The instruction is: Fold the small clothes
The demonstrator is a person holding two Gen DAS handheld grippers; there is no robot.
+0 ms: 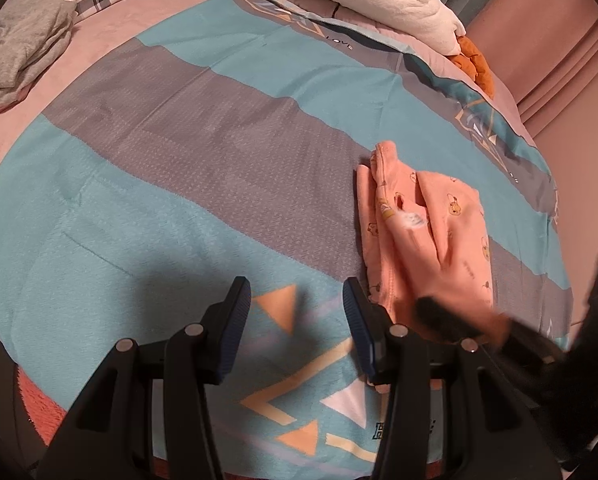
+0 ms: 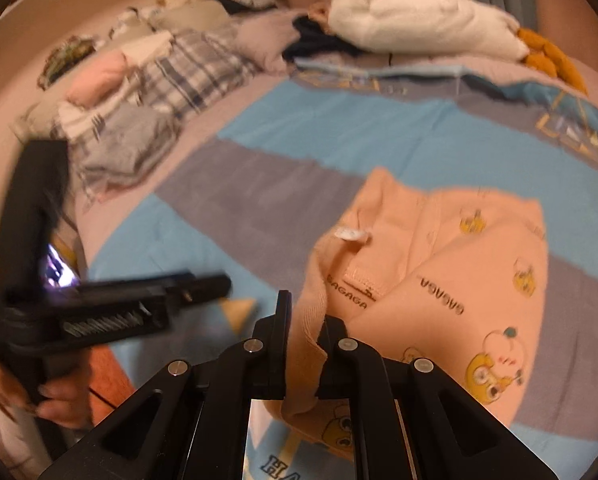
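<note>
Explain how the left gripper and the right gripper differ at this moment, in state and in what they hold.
The left gripper has its jaws apart with nothing between them; the right gripper is shut on an edge of the orange garment. The left gripper hovers over bare blue and grey bedspread beside the garment; the right gripper is over the garment itself. Both are black, hand-held, and point downward at the bed.

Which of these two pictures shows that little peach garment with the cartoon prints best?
The right wrist view: the peach garment fills it, prints, lettering and white label readable, its edge pinched in the right gripper. The left wrist view shows it smaller, off to the side and partly blurred.
</note>
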